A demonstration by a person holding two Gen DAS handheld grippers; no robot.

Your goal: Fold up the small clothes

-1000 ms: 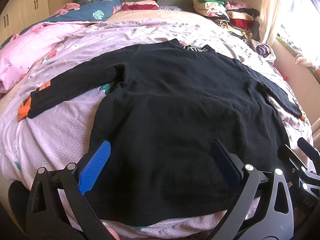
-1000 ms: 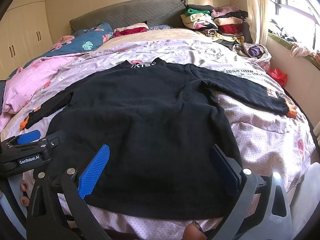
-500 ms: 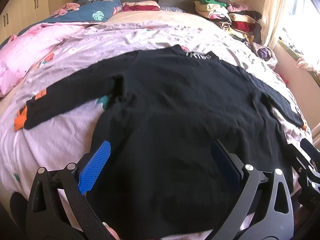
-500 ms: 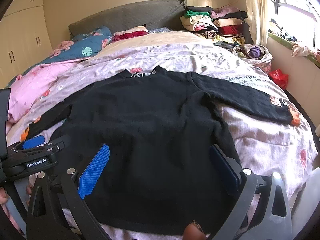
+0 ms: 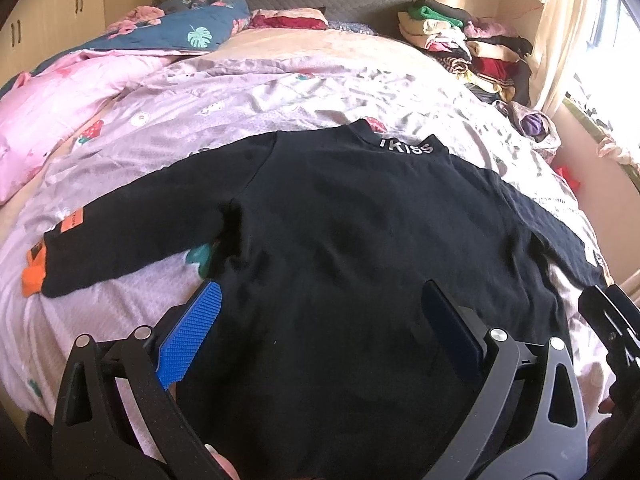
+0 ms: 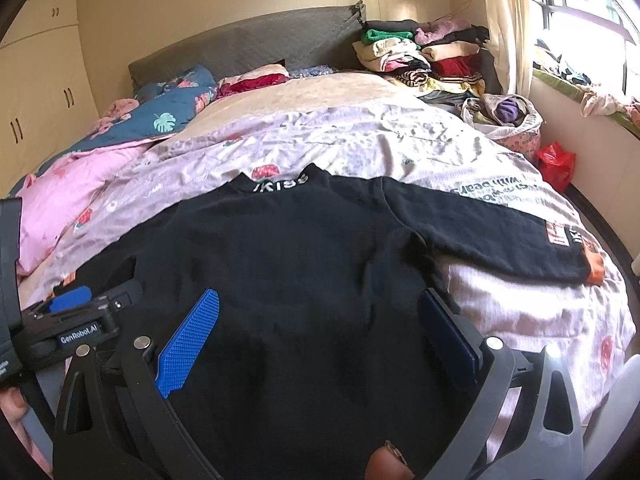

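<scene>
A black long-sleeved top (image 5: 352, 240) (image 6: 304, 264) lies flat on the lilac bedspread, collar with white lettering away from me, both sleeves spread sideways with orange cuffs (image 5: 34, 276) (image 6: 596, 266). My left gripper (image 5: 320, 312) hangs open above the lower left part of the top, nothing between its blue fingers. My right gripper (image 6: 318, 314) is also open, above the lower right part. Each wrist view catches the other gripper at its edge: the right one at the right of the left view (image 5: 612, 328), the left one at the left of the right view (image 6: 76, 320).
A pile of folded clothes (image 6: 424, 56) stands at the bed's far right corner by the grey headboard (image 6: 248, 44). A pink quilt (image 5: 48, 92) and a blue leaf-print quilt (image 5: 192, 28) lie at the left. A bag of clothes (image 6: 508, 120) sits near the window.
Both grippers have moved forward over the top, from near its hem toward its middle. Both stayed open; the top has not shifted.
</scene>
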